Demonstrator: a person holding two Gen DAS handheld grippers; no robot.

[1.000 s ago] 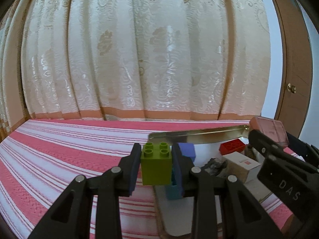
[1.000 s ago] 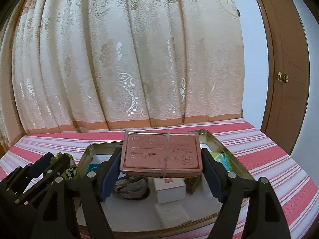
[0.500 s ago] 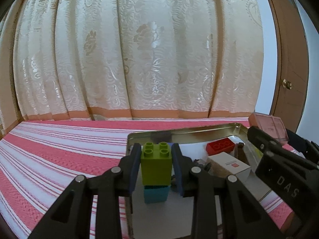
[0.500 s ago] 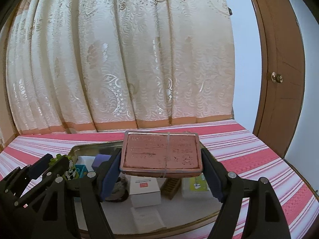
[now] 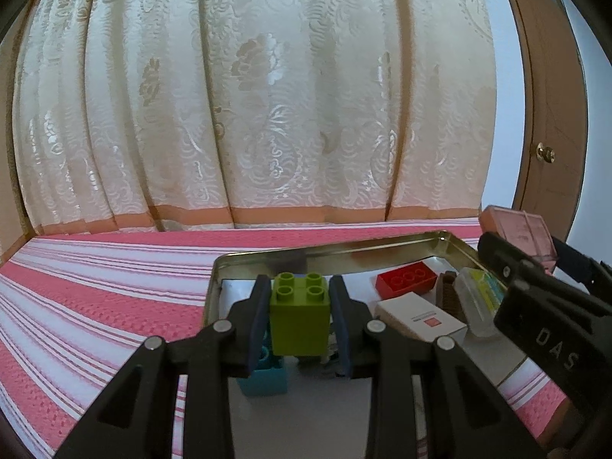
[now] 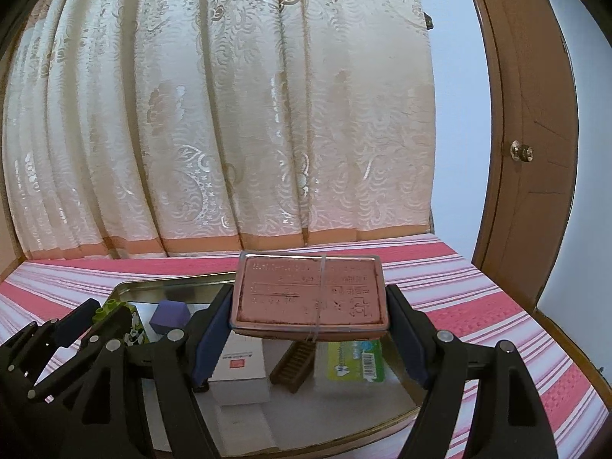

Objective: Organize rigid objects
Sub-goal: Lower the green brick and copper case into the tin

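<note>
Now, going left to right, we hold the left gripper (image 5: 300,319) pinched on a green brick (image 5: 300,315) at lower centre of the left view, above the near left part of a metal tray (image 5: 344,252). Under it a teal block (image 5: 264,376) sits on the tray floor; further right lie a red brick (image 5: 407,282), a white box (image 5: 420,317) and a clear case (image 5: 478,302). At the right edge, we hold the right gripper (image 6: 310,317) with its jaws spread wide and clamped on a flat pink tin (image 6: 310,292), level above the tray's right half.

We judge the risks as these. The tray is crowded, so a brick lowered carelessly could land on the teal block and tip over. The pink tin is wide and gripped only at its ends; a tilt could let it slide out onto the brown comb-like piece (image 6: 294,359) and the green packet (image 6: 355,359) below. Both grippers sit near each other and could knock together.

The tray rests on a pink-and-white striped cloth (image 5: 95,298). Behind hangs a cream patterned curtain (image 5: 248,95), and at upper right a brown door (image 6: 535,114) with a knob.
</note>
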